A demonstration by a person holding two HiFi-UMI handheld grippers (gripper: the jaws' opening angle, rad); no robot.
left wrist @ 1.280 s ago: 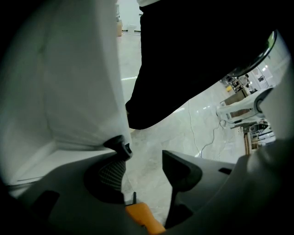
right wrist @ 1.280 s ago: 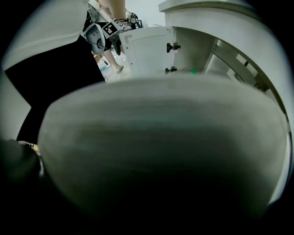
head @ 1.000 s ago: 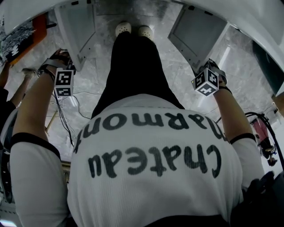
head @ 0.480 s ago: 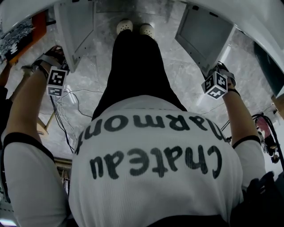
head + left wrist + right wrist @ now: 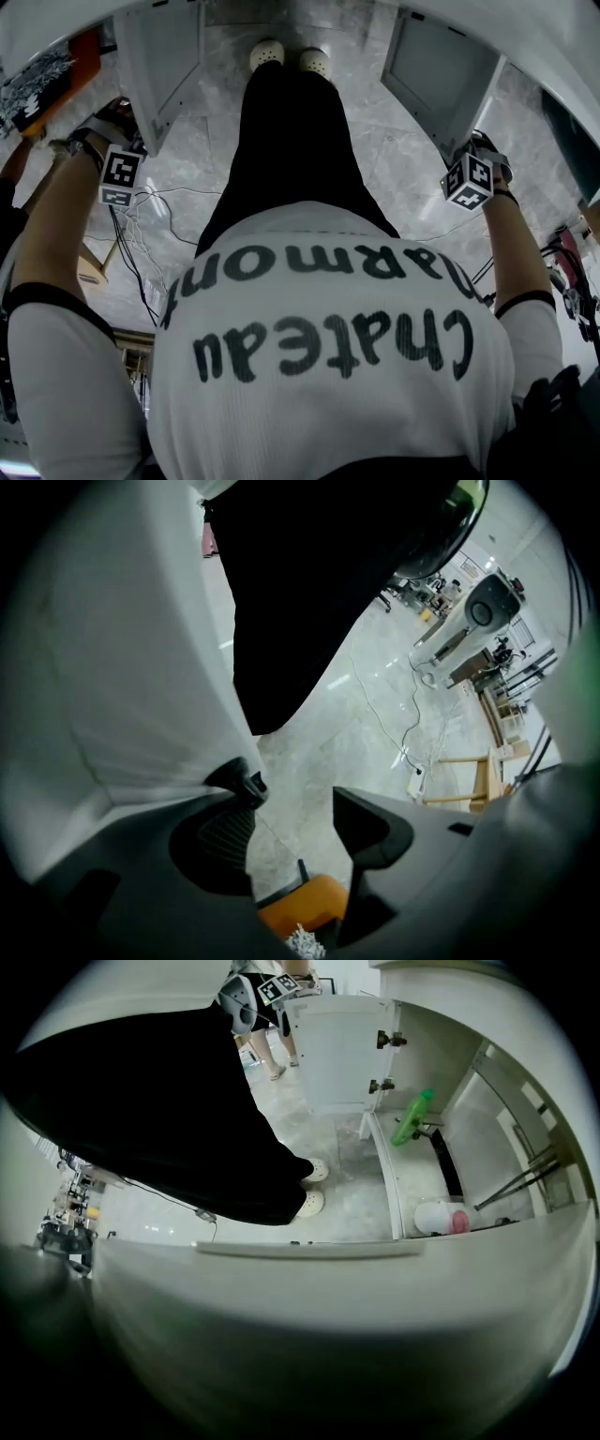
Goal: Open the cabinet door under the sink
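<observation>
Both doors under the sink stand swung out over the floor (image 5: 202, 141), one on each side of the person's legs (image 5: 281, 141). The left door (image 5: 155, 66) and the right door (image 5: 441, 70) hang at an angle to the cabinet front.

The left gripper (image 5: 295, 803) points down just left of the left door's free edge. Its jaws are wide apart and have just been opening. Only floor shows between them, and the left jaw lies just beside the door's white face.

The right gripper (image 5: 472, 173) is at the near edge of the right door. In the right gripper view that door, with its long handle (image 5: 309, 1251), fills the lower half as a blur and covers the jaws. They have just been opening, but whether they press on the door I cannot tell.

Past the door, the open cabinet (image 5: 398, 1194) holds a green bottle (image 5: 412, 1117) and a white jug (image 5: 439, 1218).
</observation>
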